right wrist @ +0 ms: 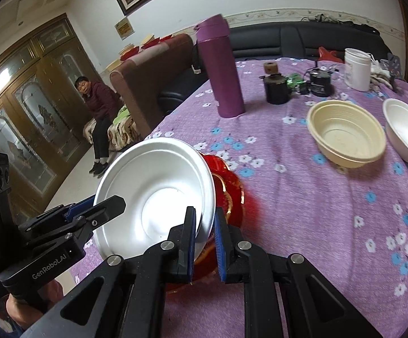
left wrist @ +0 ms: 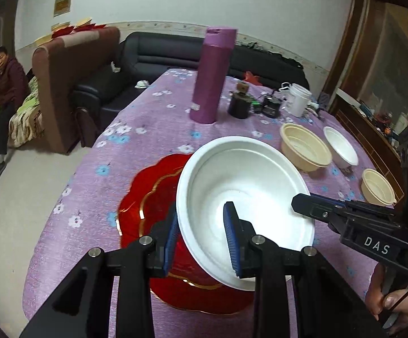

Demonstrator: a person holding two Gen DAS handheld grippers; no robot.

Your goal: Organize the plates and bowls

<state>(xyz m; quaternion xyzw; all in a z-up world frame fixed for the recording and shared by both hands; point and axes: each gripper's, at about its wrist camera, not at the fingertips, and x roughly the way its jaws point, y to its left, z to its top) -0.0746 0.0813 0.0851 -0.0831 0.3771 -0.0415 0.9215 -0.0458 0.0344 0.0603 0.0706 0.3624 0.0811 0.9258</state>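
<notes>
A large white bowl (left wrist: 243, 186) (right wrist: 153, 188) hangs tilted over a red scalloped plate (left wrist: 147, 197) (right wrist: 232, 186) that lies on the purple flowered tablecloth. My left gripper (left wrist: 202, 233) (right wrist: 113, 204) is shut on the bowl's near-left wall, one blue pad outside and one inside. My right gripper (right wrist: 205, 242) (left wrist: 297, 201) is shut on the opposite rim, which sits between its blue pads. Both grippers carry the bowl together.
A cream bowl (left wrist: 305, 148) (right wrist: 347, 133), a small white bowl (left wrist: 340, 146) (right wrist: 407, 131) and a small cream bowl (left wrist: 378, 187) stand to the right. A purple flask (left wrist: 212, 76), a black jar (left wrist: 239, 104) and a white cup (left wrist: 298, 98) stand behind. A person (left wrist: 6, 84) sits at far left.
</notes>
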